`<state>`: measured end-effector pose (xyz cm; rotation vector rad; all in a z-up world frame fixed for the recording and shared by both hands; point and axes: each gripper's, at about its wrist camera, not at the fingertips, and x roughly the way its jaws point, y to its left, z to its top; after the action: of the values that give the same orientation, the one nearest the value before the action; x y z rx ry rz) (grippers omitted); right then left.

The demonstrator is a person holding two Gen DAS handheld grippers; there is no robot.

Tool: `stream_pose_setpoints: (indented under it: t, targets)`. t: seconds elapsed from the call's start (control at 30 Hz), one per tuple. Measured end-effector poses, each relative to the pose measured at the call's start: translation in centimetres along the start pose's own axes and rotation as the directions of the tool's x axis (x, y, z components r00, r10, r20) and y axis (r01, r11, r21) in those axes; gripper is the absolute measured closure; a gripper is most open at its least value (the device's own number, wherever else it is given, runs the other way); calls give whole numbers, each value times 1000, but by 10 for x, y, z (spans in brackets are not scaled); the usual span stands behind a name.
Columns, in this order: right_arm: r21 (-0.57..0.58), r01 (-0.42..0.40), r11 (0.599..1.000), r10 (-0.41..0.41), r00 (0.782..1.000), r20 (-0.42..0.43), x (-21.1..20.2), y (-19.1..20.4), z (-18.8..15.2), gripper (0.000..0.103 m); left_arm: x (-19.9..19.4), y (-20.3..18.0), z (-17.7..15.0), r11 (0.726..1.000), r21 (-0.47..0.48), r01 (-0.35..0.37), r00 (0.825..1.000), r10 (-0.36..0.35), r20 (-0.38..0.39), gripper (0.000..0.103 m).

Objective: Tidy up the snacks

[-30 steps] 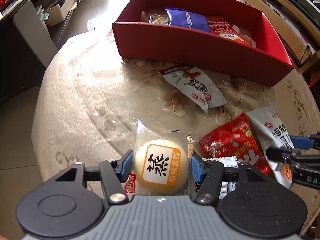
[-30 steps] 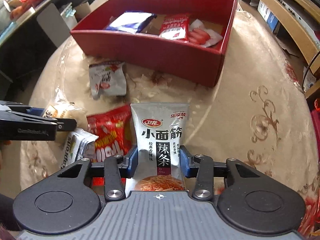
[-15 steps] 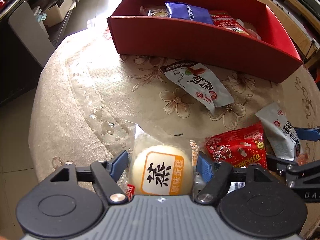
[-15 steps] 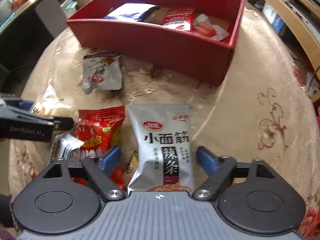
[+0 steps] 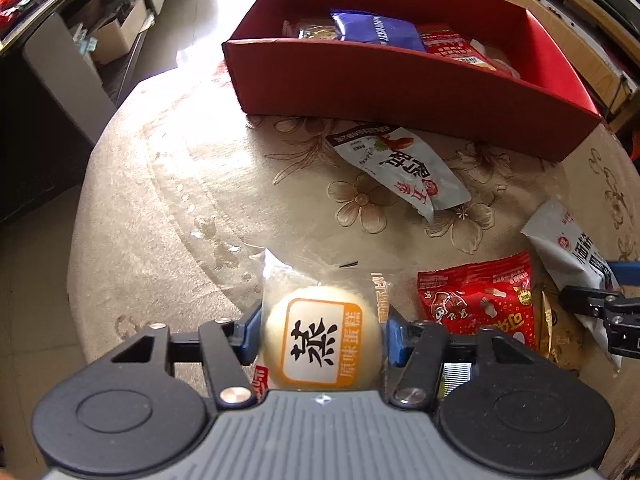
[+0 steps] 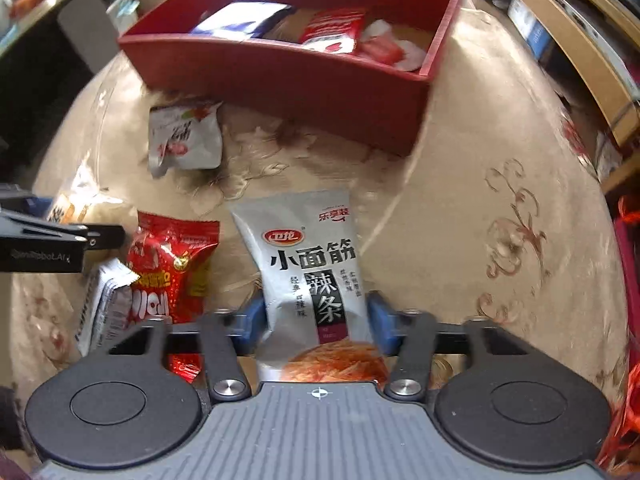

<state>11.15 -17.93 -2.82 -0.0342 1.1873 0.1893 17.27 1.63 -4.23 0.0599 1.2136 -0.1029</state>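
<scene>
Both sets of jaws have just been closing after a brief release. The left gripper (image 5: pixel 322 334) is clamped on the wrapped steamed cake (image 5: pixel 320 336); the right gripper (image 6: pixel 316 322) is clamped on the silver spicy-strip packet (image 6: pixel 312 272). Both snacks are regripped on the tablecloth (image 5: pixel 168 200), short of the red box (image 5: pixel 400 84), so lifting seems next. The grey-white wafer packet (image 6: pixel 106 304) is shown clearly only in the right view.

box (image 5: pixel 400 80) red | tablecloth (image 5: pixel 180 200) beige, floral | pouch (image 6: pixel 316 264) silver | cake (image 5: pixel 320 336) pale yellow, orange label

Daylight glare far left, fisheye bending, right view blurred
</scene>
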Motion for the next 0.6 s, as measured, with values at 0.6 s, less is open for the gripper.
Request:
stream_pose_setpoints:
  t: [0.6]
  targets:
    - [-8, 49, 999, -47, 984, 171, -51, 14, 3, 51, -39, -12, 11, 999, -14, 32, 995, -30, 91, 51]
